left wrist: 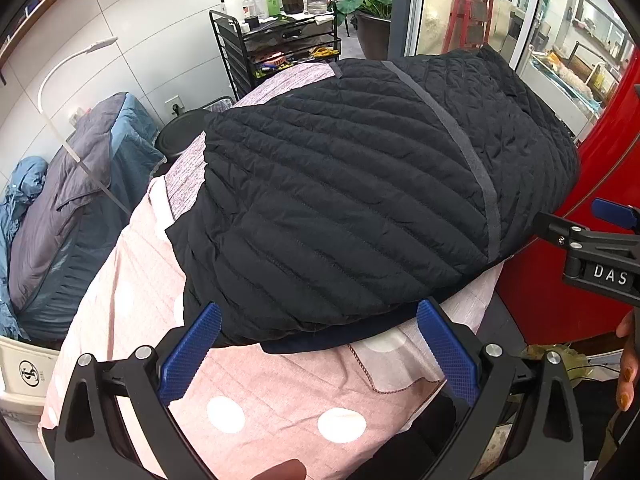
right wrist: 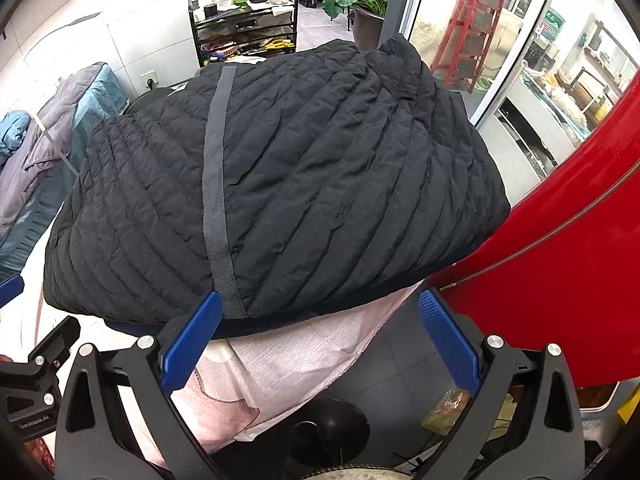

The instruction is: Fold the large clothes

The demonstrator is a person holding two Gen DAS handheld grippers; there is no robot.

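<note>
A black quilted jacket (left wrist: 360, 184) lies folded in a thick bundle on a table covered with a pink dotted cloth (left wrist: 248, 392). A grey strip runs across it. It also fills the right wrist view (right wrist: 304, 184). My left gripper (left wrist: 320, 332) is open and empty, its blue pads just short of the jacket's near edge. My right gripper (right wrist: 320, 320) is open and empty at the jacket's near right edge; it also shows at the right of the left wrist view (left wrist: 600, 248). A dark blue layer peeks out under the jacket.
A red curved surface (right wrist: 560, 264) stands close on the right. A pile of blue and grey clothes (left wrist: 72, 216) lies at the left over a white bin. A black rack with bottles (left wrist: 280, 28) and a potted plant (left wrist: 372, 12) stand behind.
</note>
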